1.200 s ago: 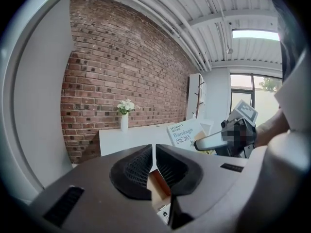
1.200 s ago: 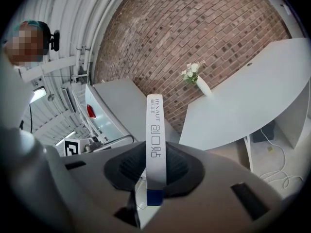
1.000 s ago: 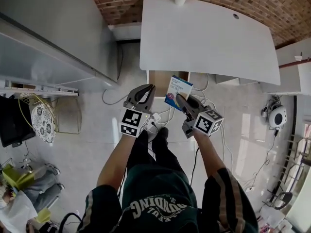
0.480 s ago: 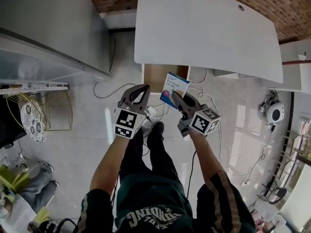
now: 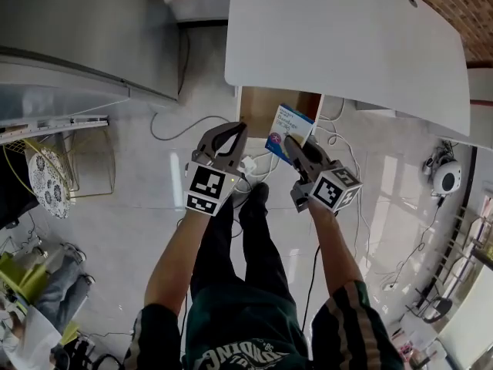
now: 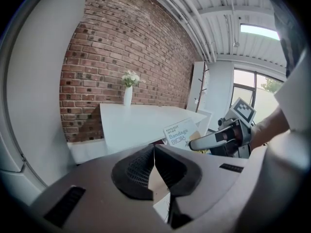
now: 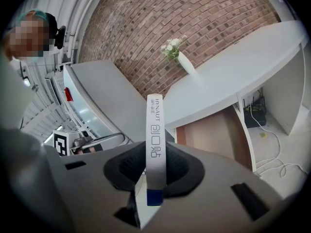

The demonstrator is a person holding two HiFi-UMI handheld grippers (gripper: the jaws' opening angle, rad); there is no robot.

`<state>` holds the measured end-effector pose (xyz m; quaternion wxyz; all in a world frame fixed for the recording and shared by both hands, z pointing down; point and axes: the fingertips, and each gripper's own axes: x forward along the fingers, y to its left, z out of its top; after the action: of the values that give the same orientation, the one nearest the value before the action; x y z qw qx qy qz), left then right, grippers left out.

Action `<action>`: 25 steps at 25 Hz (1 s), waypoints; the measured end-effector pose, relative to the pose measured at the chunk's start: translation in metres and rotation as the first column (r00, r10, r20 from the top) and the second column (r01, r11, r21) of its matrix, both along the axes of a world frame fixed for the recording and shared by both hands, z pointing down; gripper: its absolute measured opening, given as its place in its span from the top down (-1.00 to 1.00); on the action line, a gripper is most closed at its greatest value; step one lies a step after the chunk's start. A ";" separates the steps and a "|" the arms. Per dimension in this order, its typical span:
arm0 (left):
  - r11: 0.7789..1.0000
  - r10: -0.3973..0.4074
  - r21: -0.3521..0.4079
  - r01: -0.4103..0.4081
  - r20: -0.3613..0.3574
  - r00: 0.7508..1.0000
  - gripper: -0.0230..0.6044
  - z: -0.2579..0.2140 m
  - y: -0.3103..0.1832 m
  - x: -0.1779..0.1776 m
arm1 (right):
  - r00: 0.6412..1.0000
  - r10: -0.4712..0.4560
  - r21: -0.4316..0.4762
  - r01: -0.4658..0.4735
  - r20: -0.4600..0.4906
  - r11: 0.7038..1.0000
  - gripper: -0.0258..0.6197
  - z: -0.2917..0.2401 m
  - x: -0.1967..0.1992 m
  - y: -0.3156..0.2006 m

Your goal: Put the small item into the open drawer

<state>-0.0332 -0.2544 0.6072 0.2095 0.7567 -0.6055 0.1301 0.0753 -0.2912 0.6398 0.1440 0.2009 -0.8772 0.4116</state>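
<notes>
Right claw (image 5: pixel 290 141) clamped on flat white-and-blue bandage box (image 5: pixel 292 122).
Left claw (image 5: pixel 236 134) closed, empty; open brown drawer (image 5: pixel 258 114) apparently just beyond.

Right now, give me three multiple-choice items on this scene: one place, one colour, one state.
1. Where is the open drawer?
A. under the near edge of the white desk
B. on top of the desk
C. behind the person

2. What colour is the bandage box?
A. red
B. white with blue
C. black

3. How do the fingers of the left gripper stand?
A. wide apart
B. shut on the box
C. together, nothing between

Answers:
1 A: its wood-coloured inside juts out from beneath the desk.
2 B: the box held in the right gripper has white faces with blue print.
3 C: the left gripper view shows them meeting, with the box over at the other gripper.
</notes>
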 end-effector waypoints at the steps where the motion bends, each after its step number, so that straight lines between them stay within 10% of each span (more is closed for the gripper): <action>1: 1.000 0.007 -0.005 -0.007 0.002 1.000 0.86 0.006 0.001 0.000 | 1.000 0.003 -0.003 -0.004 -0.006 1.000 0.62 0.008 -0.001 -0.001; 25: 0.996 0.028 -0.084 -0.029 -0.022 0.999 0.86 0.104 0.020 -0.013 | 0.960 -0.096 0.078 0.121 -0.263 0.990 0.62 0.164 -0.052 -0.057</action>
<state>-0.0466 -0.2347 0.7112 0.2455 0.7571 -0.5864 0.1507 0.0238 -0.3480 0.8043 0.2698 0.2109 -0.8789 0.3320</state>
